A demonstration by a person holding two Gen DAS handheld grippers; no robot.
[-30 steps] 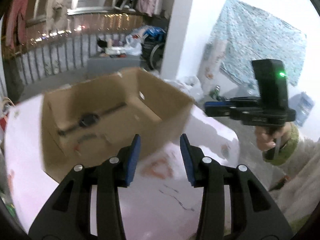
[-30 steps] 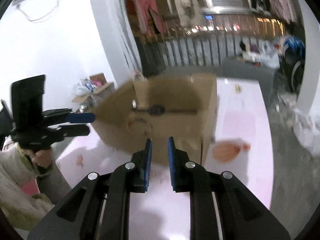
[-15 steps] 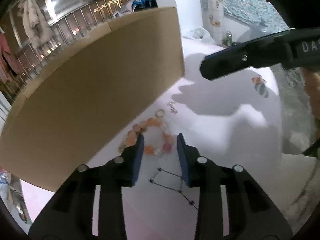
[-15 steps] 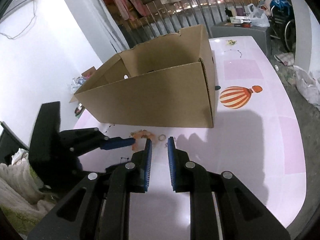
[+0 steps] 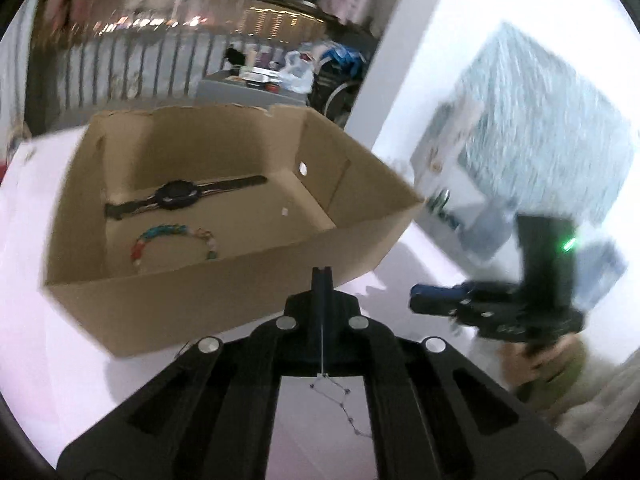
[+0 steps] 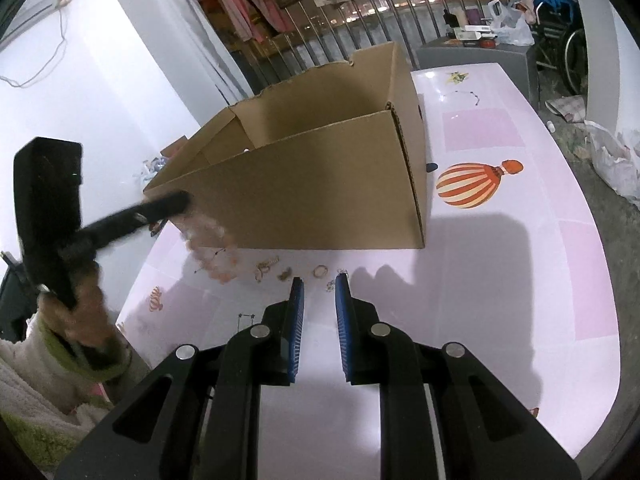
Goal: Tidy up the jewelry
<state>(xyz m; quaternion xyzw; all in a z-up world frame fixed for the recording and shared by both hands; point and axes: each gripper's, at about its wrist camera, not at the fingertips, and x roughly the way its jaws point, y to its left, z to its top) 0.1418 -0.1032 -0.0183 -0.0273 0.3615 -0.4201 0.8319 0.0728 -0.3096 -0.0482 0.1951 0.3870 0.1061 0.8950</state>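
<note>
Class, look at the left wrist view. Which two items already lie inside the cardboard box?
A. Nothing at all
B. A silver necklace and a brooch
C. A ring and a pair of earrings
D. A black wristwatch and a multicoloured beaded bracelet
D: on the floor of the cardboard box lie a black wristwatch and, nearer the camera, a multicoloured beaded bracelet.

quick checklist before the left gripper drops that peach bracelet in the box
1. Left gripper fingers shut on peach bead bracelet: ok, though blurred.
2. Peach bead bracelet lifted fully off the table: cannot tell.
3. Cardboard box open on top: ok.
4. Free floor inside beside watch and coloured bracelet: ok.
5. Right gripper empty, clear of the box: ok.
</note>
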